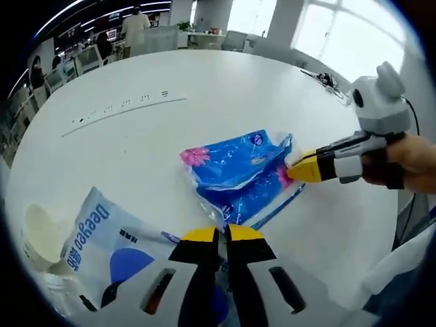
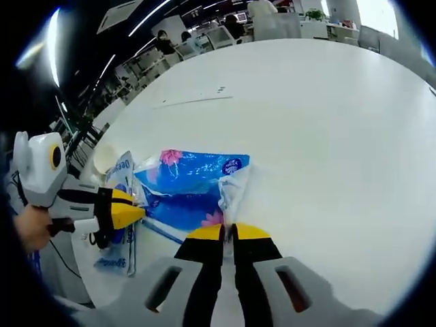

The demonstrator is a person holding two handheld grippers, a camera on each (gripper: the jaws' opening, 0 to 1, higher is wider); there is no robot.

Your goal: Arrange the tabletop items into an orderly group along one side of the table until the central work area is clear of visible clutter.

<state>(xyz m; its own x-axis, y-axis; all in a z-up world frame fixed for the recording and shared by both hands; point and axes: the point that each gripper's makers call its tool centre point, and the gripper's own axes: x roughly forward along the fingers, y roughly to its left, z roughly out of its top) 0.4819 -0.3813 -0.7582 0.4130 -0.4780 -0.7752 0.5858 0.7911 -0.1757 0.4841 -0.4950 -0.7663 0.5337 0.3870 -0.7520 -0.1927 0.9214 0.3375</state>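
Stretching between both claws, the blue tissue pack [image 1: 235, 174] is pinched by left claw [image 1: 223, 234] and right claw [image 2: 229, 231].

A crinkled blue plastic tissue pack [image 1: 235, 174] lies on the round white table [image 1: 204, 95], between the two grippers. The left gripper [image 1: 223, 235] meets its near end, the right gripper [image 1: 303, 169] its far corner. A white and blue plastic pouch [image 1: 95, 235] lies beside the pack, with a cream paper cup [image 1: 37, 231] just beyond it near the table edge
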